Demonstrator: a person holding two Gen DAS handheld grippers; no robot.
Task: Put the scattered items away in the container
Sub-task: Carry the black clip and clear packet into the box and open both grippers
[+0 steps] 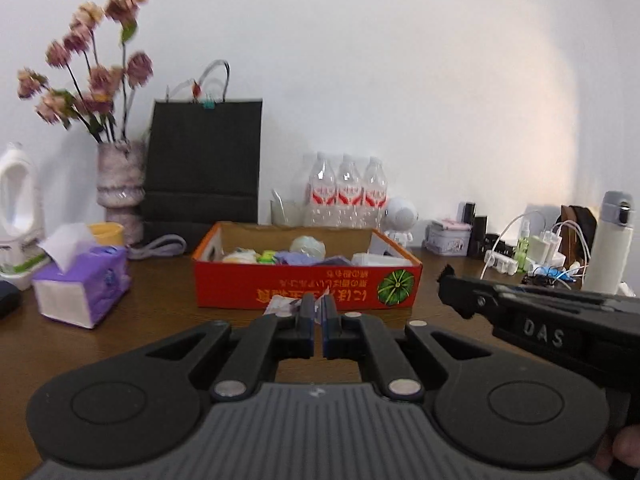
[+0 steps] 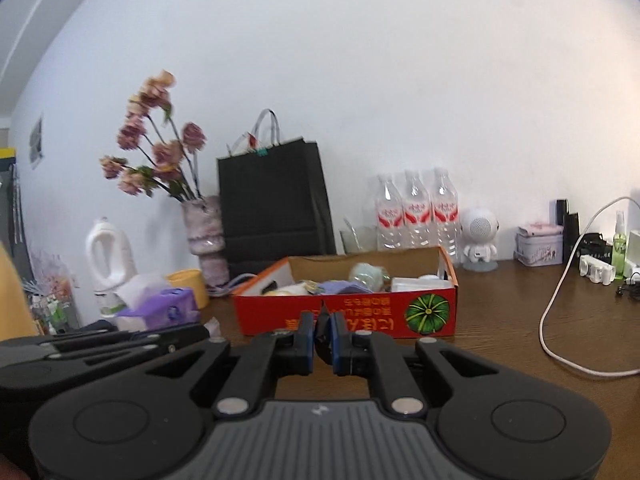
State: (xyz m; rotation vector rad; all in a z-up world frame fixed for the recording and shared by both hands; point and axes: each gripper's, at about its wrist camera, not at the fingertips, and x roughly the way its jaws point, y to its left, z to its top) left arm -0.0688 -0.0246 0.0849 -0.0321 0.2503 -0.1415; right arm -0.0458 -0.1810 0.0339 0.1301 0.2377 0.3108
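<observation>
A red cardboard box point(image 1: 304, 286) stands on the brown table and holds several items: a pale ball, purple and yellow things, a white box. It also shows in the right wrist view point(image 2: 360, 312). My left gripper point(image 1: 318, 307) is shut on a crumpled white wrapper point(image 1: 282, 305), just in front of the box. My right gripper point(image 2: 322, 322) is shut on a small dark item point(image 2: 322, 342), close to the box's front wall. The right gripper's black body point(image 1: 540, 320) shows at the right of the left wrist view.
A purple tissue box point(image 1: 82, 286), yellow cup point(image 1: 107, 233), white detergent bottle point(image 1: 18, 216), vase of flowers point(image 1: 120, 184) and black paper bag point(image 1: 204, 168) stand left and behind. Water bottles point(image 1: 346, 192), a white robot figure point(image 2: 479, 240), chargers, a white cable point(image 2: 560, 320) and a thermos point(image 1: 610, 240) lie right.
</observation>
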